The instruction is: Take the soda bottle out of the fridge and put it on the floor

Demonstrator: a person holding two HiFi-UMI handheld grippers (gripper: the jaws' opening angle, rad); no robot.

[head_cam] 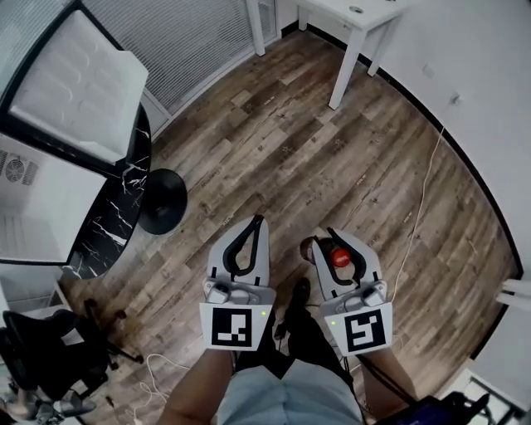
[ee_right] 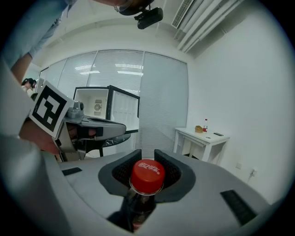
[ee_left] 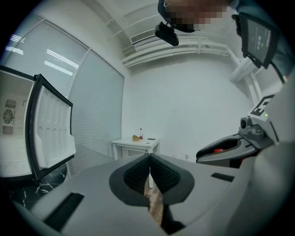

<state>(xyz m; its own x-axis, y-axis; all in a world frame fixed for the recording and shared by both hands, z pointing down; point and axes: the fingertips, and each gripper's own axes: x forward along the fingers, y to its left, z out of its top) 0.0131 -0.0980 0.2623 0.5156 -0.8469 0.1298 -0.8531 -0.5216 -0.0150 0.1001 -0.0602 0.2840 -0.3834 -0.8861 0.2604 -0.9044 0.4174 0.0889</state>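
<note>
Head view: over the wooden floor (head_cam: 348,158), clear of the open fridge (head_cam: 41,207), my right gripper (head_cam: 326,238) clamps the soda bottle (ee_right: 139,207) just under its red cap (ee_right: 147,174), keeping it upright for setting down; my left gripper (head_cam: 259,221) rides empty, jaws together.

Office-like room: wood-plank floor (head_cam: 332,158), white desk (head_cam: 357,23), blinds (head_cam: 195,50), small open fridge (head_cam: 37,217).
</note>
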